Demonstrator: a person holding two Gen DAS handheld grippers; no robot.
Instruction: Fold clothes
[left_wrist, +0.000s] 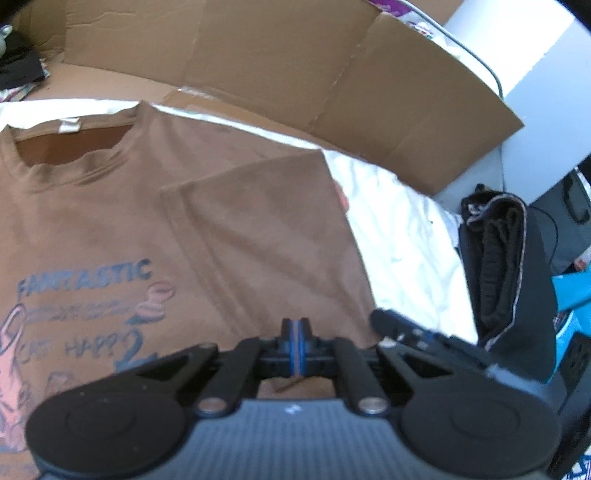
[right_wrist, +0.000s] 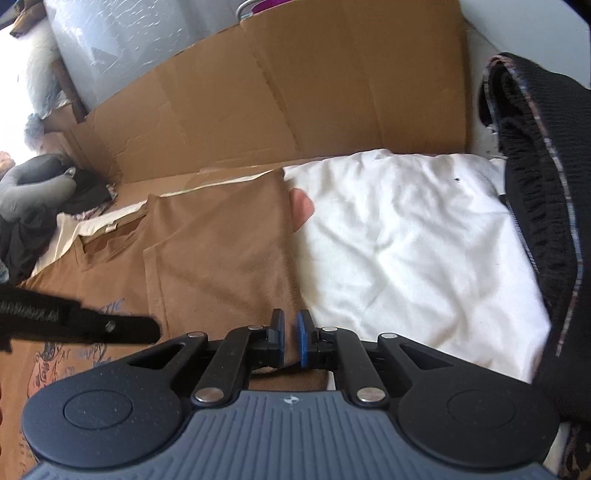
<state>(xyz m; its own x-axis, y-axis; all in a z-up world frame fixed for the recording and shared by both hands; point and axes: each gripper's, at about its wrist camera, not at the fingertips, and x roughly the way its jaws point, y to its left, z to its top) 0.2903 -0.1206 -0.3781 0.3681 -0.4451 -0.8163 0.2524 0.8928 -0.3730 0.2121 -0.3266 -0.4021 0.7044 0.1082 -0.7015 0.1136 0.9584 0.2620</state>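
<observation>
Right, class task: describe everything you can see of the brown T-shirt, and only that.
The T-shirt is brown, soft-looking knit, lying front up on a white sheet. It has a ribbed round collar with a white label inside, and a blue and pink print reading "FANTASTIC". One side is folded over the front, sleeve included, making a straight edge. The right gripper pinches that folded edge; the left gripper is shut low over the fabric. A fingertip shows beside the fold's far corner.

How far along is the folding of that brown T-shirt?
Early on. Done: one side of the brown T-shirt is folded over its front. In hand: the right gripper pinches that fold's edge; the left gripper is shut just above the cloth. Left: the printed side still lies flat.
</observation>
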